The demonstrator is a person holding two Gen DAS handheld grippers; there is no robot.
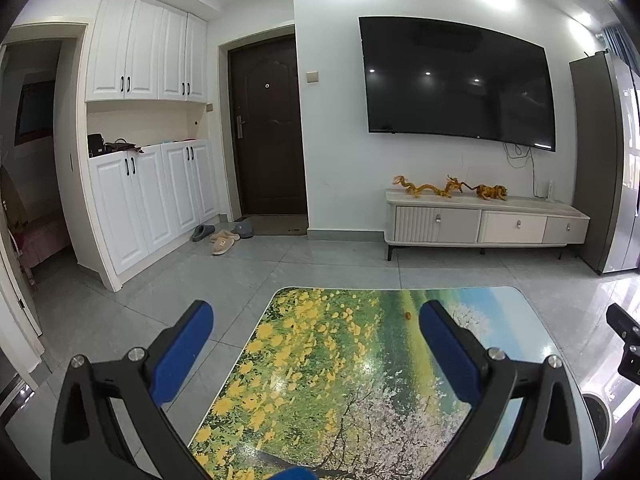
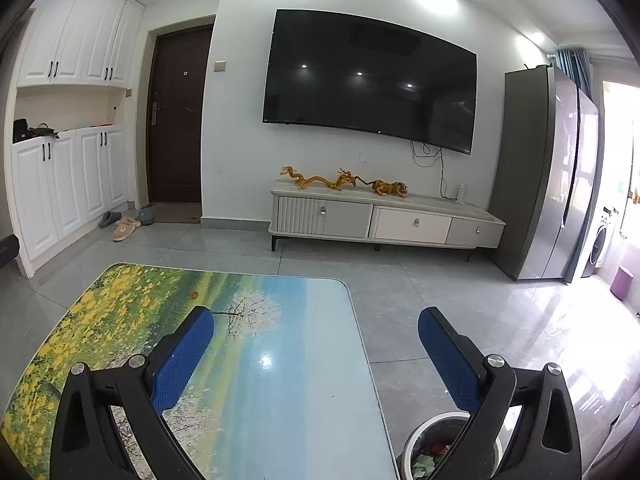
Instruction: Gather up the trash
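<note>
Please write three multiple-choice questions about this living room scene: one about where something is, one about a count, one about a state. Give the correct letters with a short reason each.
1. Where is the trash bin?
A. on the table
B. on the floor beside the table
C. on the TV cabinet

2. How many drawer fronts with a knob does the TV cabinet show?
A. one
B. three
C. five

3. How is the right gripper?
A. open and empty
B. shut on paper
C. shut on a slipper

Answers:
1 B, the bin stands on the tiles by the table's right edge.
2 B, three knobs show along the front.
3 A, its blue pads stand wide apart with nothing between them.
</note>
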